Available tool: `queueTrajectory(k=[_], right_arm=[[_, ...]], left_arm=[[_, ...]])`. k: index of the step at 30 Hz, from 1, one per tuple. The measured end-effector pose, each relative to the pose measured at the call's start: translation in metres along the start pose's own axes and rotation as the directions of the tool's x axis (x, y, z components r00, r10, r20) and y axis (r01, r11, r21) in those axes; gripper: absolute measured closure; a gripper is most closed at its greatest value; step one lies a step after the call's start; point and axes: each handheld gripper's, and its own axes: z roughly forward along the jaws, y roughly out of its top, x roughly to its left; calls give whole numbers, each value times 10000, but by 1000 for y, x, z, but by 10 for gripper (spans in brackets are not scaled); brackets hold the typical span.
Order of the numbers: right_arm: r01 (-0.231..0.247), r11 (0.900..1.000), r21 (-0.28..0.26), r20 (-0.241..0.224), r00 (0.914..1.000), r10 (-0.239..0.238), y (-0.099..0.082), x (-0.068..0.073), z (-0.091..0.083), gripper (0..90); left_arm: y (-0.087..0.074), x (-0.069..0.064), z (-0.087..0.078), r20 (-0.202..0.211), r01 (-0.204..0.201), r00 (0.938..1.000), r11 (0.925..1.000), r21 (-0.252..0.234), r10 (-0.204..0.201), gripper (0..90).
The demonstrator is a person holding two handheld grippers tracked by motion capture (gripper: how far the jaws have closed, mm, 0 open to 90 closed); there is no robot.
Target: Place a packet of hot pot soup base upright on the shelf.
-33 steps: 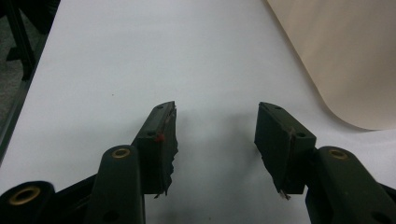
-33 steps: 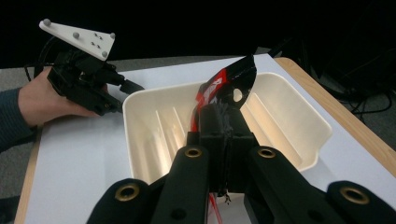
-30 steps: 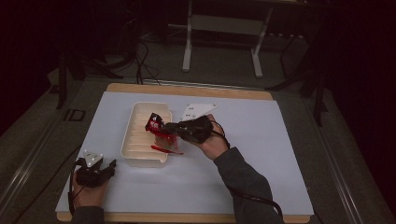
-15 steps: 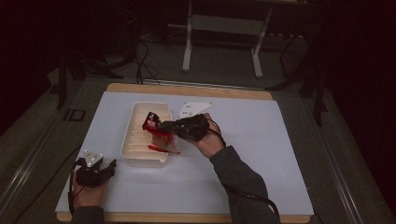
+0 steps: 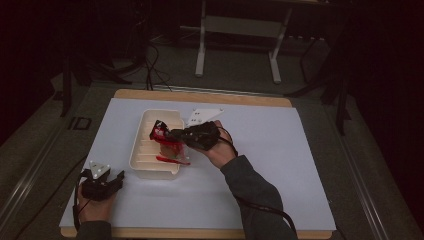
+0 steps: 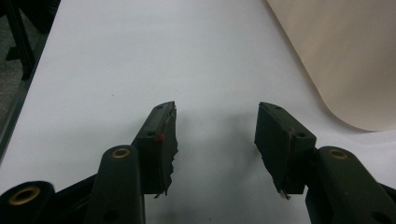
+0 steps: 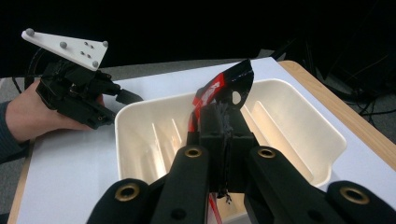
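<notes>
A white ridged tray [image 5: 136,150] stands left of centre on the white mat. My right gripper [image 5: 167,134] reaches over it from the right, shut on a red and black packet [image 5: 159,131]. In the right gripper view the packet [image 7: 229,81] sticks up from the closed jaws of the right gripper [image 7: 226,112], above the tray [image 7: 299,135]. Another red piece [image 5: 172,160] lies at the tray's near right side. My left gripper [image 5: 119,177] rests on the mat near the front left corner, open and with nothing in it. Its jaws [image 6: 217,109] stand wide apart beside the tray's wall [image 6: 345,60].
The white mat [image 5: 280,150] covers a wooden table [image 5: 200,95] whose edges show at the back and front. A metal stand [image 5: 237,30] and cables sit on the dark floor behind. The left gripper [image 7: 122,105] appears beyond the tray in the right gripper view.
My right gripper has shifted slightly left over the tray with the packet still in it. The left gripper has stayed where it was.
</notes>
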Motion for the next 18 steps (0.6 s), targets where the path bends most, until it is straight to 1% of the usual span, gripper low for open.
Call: queueTrajectory(k=[8, 13, 18], right_arm=[[-26, 10000, -75, -85, 10000, 26, 2, 0, 7, 894], [76, 10000, -45, -85, 9999, -76, 4, 4, 13, 894], [45, 9999, -112, -153, 9999, -47, 6, 6, 17, 895]], left_arm=[[0, 0, 0, 10, 0, 10000, 10000, -1, 0, 485], [0, 0, 0, 0, 0, 10000, 10000, -19, 0, 485], [0, 0, 0, 9, 8, 10000, 10000, -20, -8, 485]])
